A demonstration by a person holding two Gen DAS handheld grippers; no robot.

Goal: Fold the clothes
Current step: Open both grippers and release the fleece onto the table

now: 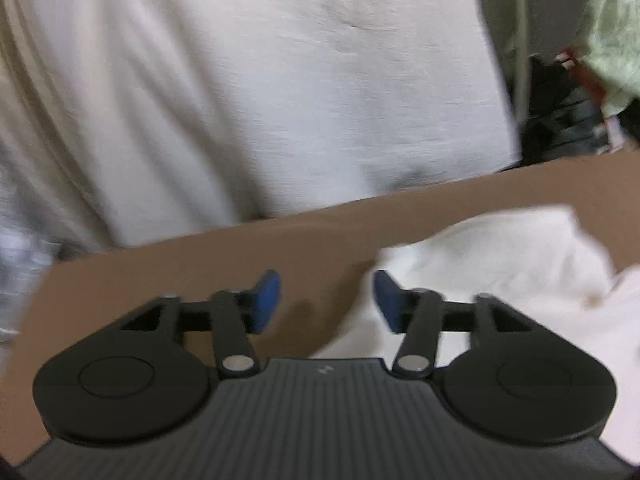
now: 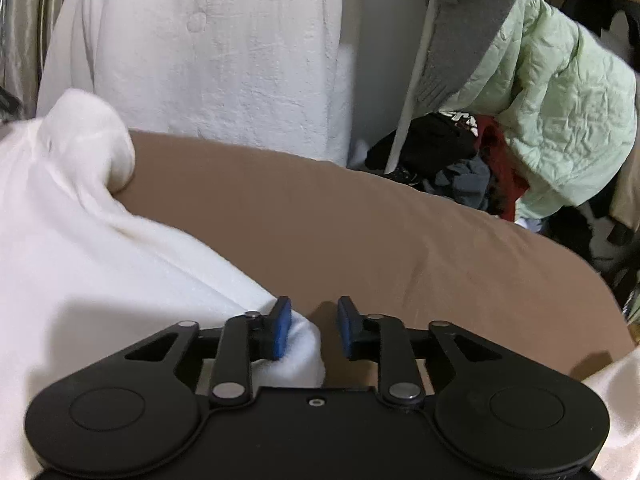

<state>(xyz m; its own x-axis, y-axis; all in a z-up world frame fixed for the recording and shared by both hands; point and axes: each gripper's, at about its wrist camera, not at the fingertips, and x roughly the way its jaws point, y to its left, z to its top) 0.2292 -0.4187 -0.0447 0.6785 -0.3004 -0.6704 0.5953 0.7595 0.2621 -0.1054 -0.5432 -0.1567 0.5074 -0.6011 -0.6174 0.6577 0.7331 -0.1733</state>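
A white garment (image 1: 500, 264) lies crumpled on a brown flat surface (image 1: 200, 264) at the right of the left wrist view. My left gripper (image 1: 326, 300) hovers over the brown surface with its blue pads well apart and nothing between them; the cloth edge lies just under its right finger. In the right wrist view the same white garment (image 2: 80, 240) fills the left side over the brown surface (image 2: 360, 220). My right gripper (image 2: 314, 326) has its jaws apart; a fold of the cloth rests against the left pad, clear of the right pad.
A large white fabric (image 2: 220, 60) hangs behind the brown surface. Beyond the far right edge hang a pale green puffer jacket (image 2: 552, 100) and a grey garment (image 2: 472, 20). Below them lies a heap of dark and red clothes (image 2: 460, 160).
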